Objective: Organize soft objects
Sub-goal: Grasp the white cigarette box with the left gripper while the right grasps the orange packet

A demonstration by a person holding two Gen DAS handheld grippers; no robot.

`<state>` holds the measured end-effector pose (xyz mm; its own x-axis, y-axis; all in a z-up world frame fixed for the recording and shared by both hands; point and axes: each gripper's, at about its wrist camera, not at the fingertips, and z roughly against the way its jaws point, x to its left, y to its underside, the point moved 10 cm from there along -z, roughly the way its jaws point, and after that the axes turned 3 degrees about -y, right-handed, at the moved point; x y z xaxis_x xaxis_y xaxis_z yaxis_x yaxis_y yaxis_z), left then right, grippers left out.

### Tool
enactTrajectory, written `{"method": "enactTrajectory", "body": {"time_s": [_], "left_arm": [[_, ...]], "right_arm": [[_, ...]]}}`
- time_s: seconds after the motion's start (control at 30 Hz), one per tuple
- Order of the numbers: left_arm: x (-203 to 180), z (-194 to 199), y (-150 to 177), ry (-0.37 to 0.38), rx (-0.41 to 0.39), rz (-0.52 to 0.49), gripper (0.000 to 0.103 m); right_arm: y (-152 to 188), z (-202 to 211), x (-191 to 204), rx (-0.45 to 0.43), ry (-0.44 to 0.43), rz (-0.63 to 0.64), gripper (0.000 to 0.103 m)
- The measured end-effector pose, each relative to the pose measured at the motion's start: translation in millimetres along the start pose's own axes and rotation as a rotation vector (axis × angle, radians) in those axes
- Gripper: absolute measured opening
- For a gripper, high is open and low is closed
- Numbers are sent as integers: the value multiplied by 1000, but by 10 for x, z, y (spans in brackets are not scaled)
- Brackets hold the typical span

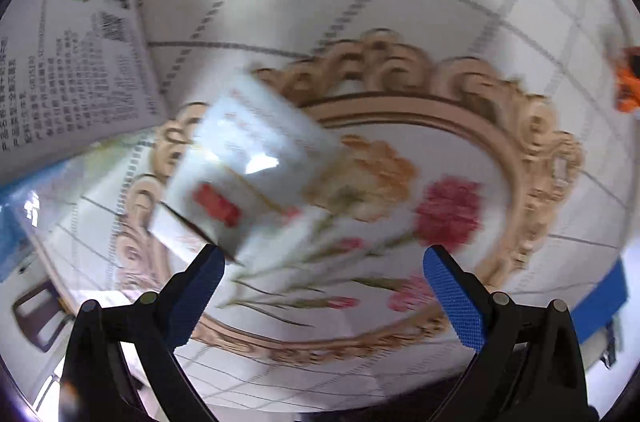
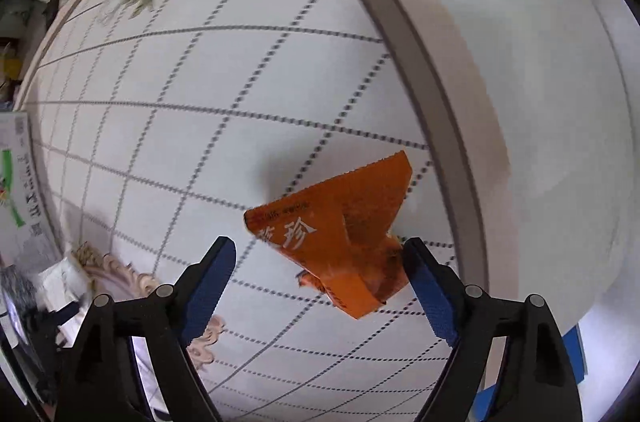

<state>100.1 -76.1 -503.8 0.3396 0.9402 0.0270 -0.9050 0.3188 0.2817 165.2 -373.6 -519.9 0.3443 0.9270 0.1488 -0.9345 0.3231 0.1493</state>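
In the left wrist view a white soft packet (image 1: pixel 244 162) with a red label is blurred, over the left part of a printed ornate oval with flowers (image 1: pixel 532 142) on the tablecloth. My left gripper (image 1: pixel 324 262) is open; the packet's lower corner touches its left fingertip (image 1: pixel 208 262). In the right wrist view an orange snack packet (image 2: pixel 340 230) with white characters lies crumpled on the checked cloth, against the right fingertip (image 2: pixel 420 262) of my open right gripper (image 2: pixel 320 258). The orange packet also shows at the right edge of the left wrist view (image 1: pixel 628 82).
A large white printed box or bag with green marks (image 1: pixel 72 54) stands at the left, also in the right wrist view (image 2: pixel 16 190). The table's beige rim (image 2: pixel 420 70) curves past on the right, with pale floor beyond. Blue items (image 1: pixel 600 302) lie at the lower right.
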Motion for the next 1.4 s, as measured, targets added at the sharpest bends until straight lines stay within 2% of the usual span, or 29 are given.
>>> {"method": "enactTrajectory", "body": {"time_s": [0.17,0.27,0.47,0.5,0.53,0.67,0.73,0.83,0.9,0.97,1.1,1.13,1.23,1.27,1.33,1.4], "left_arm": [[156,123,-10,9,-33,83,103],[345,-8,-36,-18,-2,121,103],[350,-125,-213,-125,-14,32,101],[335,-120,-225,-124,-23,30,101],[300,-102,-234,-112,-26,32,101],[-66,79,-235,50,-16,40,101],[-96,140,-198,56,-25,46,101],[73,277,-215,-20,-83,63,101],[272,302,-272,-130,-106,78,101],[405,212,-305,-183,-94,66,101],[391,1,-434,-233,-48,10,103],[381,22,-471,-227,-72,12,103],[349,0,-563,-176,-54,23,103],[407,-20,-698,-141,-44,13,103],[423,-114,-706,-66,7,-1,103],[383,-117,-708,-26,-2,24,103]], "right_arm": [[9,67,43,-4,-14,19,87],[-51,69,56,0,-8,24,88],[-53,124,130,-4,-31,28,87],[-34,124,116,-5,-33,28,87],[-50,117,98,-6,-38,27,87],[-58,231,87,-11,-49,30,87],[-69,301,78,-17,-56,34,88],[-80,403,109,-35,-64,51,88],[-92,441,131,-44,-61,65,88],[-116,451,164,-49,-51,82,88],[-133,460,220,-48,-68,90,88],[-130,460,245,-48,-72,93,88],[-108,455,298,-47,-78,100,88],[-111,468,288,-48,-79,98,88],[-122,498,287,-51,-83,99,88],[-126,535,297,-56,-87,102,87]]}}
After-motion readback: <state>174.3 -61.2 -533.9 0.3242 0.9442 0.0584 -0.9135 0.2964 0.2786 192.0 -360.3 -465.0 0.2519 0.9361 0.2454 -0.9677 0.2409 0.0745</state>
